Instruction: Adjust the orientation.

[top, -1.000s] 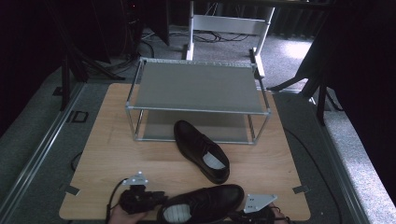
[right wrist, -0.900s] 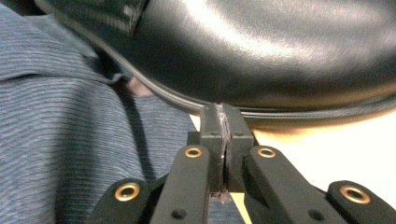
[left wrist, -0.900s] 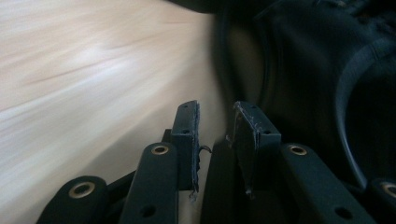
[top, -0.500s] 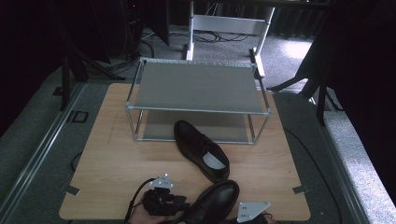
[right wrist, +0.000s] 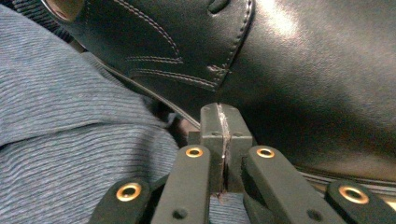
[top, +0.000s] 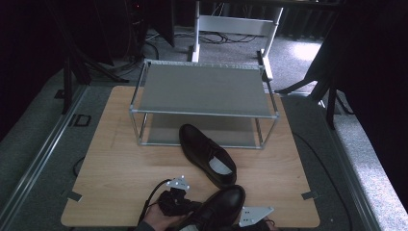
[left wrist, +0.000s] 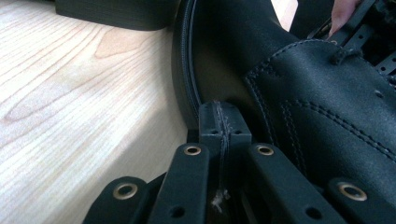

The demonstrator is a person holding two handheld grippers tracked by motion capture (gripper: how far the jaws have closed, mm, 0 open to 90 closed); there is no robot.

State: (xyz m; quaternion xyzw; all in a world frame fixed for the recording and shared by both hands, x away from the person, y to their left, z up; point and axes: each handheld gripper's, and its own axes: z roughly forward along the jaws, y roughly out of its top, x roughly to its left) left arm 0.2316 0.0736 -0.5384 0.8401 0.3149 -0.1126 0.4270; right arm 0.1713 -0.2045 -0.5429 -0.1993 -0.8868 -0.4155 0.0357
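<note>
- The near black shoe [top: 219,207] is lying at the front edge of the bench [top: 115,159], toe pointing up and to the right toward the second shoe, its heel end running off the bottom of the high view.
- The left gripper [top: 175,204] is sitting just beside the shoe's left flank — in the left gripper view its jaws have just been closing and are now meeting pad to pad, with nothing between them, their tips right against the shoe's sole edge [left wrist: 187,84].
- The right gripper [top: 252,216] is sitting at the shoe's right side — its jaws are likewise pressed together on nothing, tips up against the stitched leather upper [right wrist: 289,70].
- A ribbed blue-grey sleeve [right wrist: 70,140] is showing to the left in the right gripper view.
- The second black shoe [top: 208,155] is lying further back on the bench, pale insole showing, toe toward the rack; any writing on the insole is too small to read.
- A two-tier metal shoe rack [top: 202,91] is standing at the back of the bench, both shelves bare.
</note>
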